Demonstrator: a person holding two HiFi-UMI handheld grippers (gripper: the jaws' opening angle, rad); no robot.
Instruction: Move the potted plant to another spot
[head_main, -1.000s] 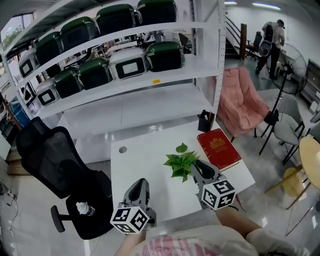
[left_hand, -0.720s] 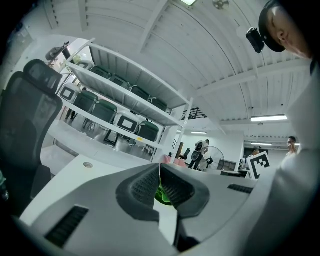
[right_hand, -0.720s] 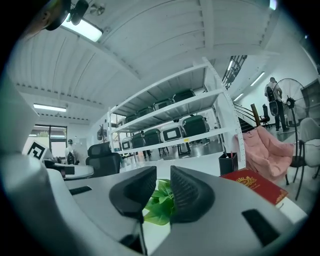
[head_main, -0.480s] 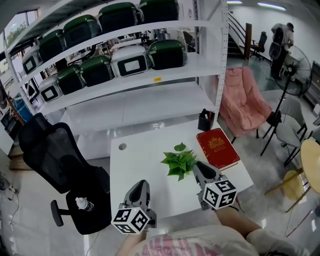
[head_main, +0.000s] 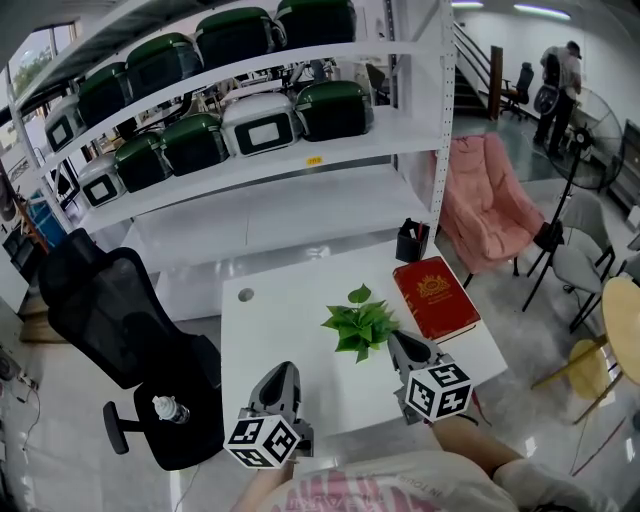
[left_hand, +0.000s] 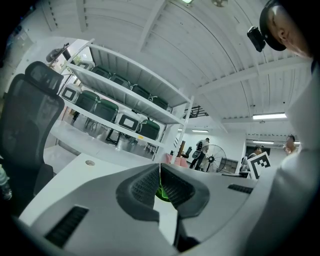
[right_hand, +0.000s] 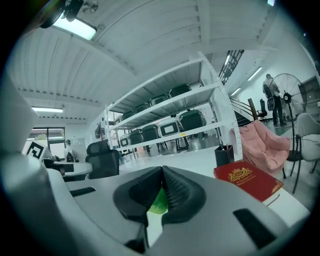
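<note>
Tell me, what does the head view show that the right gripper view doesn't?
Only the head view: the whole potted plant seen from above on the white table, and a water bottle on the black chair. Only the right gripper view: the right gripper up close, its ribbed pads shut tip to tip, with just a sliver of green behind them; whether they pinch a leaf I can't tell. Both: the red book, the black pen holder, the white shelves of dark green cases, and the pink chair.
</note>
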